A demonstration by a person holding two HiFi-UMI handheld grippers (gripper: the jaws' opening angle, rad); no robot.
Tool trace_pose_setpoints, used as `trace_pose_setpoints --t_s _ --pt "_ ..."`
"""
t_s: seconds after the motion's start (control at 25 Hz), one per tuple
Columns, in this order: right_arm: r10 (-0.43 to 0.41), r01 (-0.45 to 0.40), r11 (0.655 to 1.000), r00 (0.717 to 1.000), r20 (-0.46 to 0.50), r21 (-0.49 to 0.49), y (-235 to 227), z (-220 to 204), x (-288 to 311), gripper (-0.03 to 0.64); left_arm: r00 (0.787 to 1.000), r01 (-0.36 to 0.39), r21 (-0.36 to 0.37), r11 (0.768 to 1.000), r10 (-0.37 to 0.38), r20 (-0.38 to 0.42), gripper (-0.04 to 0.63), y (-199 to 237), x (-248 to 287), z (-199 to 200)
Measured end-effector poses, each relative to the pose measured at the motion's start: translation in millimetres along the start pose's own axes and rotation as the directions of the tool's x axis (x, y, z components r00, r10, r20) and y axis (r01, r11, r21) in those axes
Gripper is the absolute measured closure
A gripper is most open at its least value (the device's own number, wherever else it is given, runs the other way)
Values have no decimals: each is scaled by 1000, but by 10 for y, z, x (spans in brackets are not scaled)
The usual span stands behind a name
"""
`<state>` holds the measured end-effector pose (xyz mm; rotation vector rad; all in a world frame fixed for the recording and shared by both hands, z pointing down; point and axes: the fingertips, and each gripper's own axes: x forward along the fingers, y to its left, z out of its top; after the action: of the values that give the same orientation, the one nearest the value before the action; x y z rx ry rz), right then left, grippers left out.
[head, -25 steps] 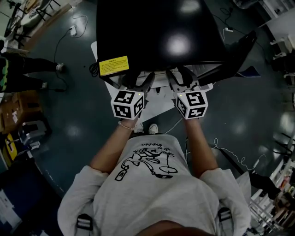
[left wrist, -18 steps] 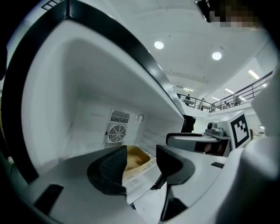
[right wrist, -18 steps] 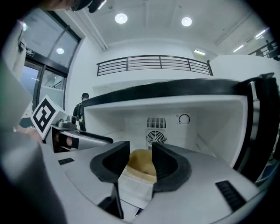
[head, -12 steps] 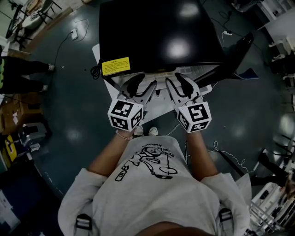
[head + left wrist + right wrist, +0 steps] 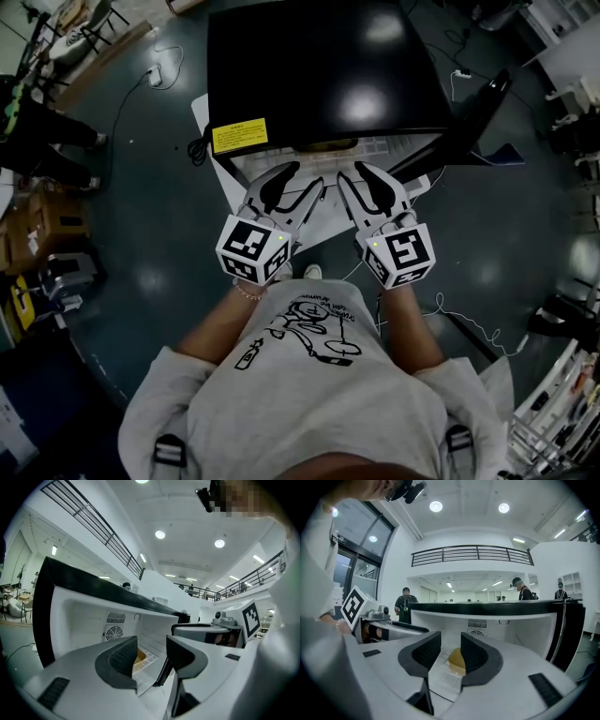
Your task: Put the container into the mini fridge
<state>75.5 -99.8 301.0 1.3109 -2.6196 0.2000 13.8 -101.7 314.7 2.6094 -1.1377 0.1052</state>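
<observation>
Though illegible, yellow label (image 5: 239, 135) on the black mini fridge (image 5: 328, 66).

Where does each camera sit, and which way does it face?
Head view: on the person's head, facing steeply down; shows the top of the fridge, shirt, forearms, left hand-held gripper, right hand-held gripper.
Left gripper view: on the left hand-held gripper, facing along its jaws into the open fridge; the right one shows at right.
Right gripper view: on the right hand-held gripper, facing the same opening; the left one shows at left.
Shared: the yellowish container inside the fridge, beyond jaws that stand apart, empty, and have just been closing.
</observation>
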Motion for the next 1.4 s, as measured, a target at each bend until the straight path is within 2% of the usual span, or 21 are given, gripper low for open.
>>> trace_pose_setpoints --t_s 0.64,1.12,1.4 --pt "95 -93 995 995 36 -40 358 285 -307 495 998 44 42 998 -46 53 433 -326 -317 265" --pt "158 -155 986 986 55 -59 723 451 -524 525 992 63 62 996 -70 109 529 -501 -699 423" --pt "180 -176 982 982 64 -64 933 479 -595 534 988 81 74 994 -90 123 545 -566 -848 459"
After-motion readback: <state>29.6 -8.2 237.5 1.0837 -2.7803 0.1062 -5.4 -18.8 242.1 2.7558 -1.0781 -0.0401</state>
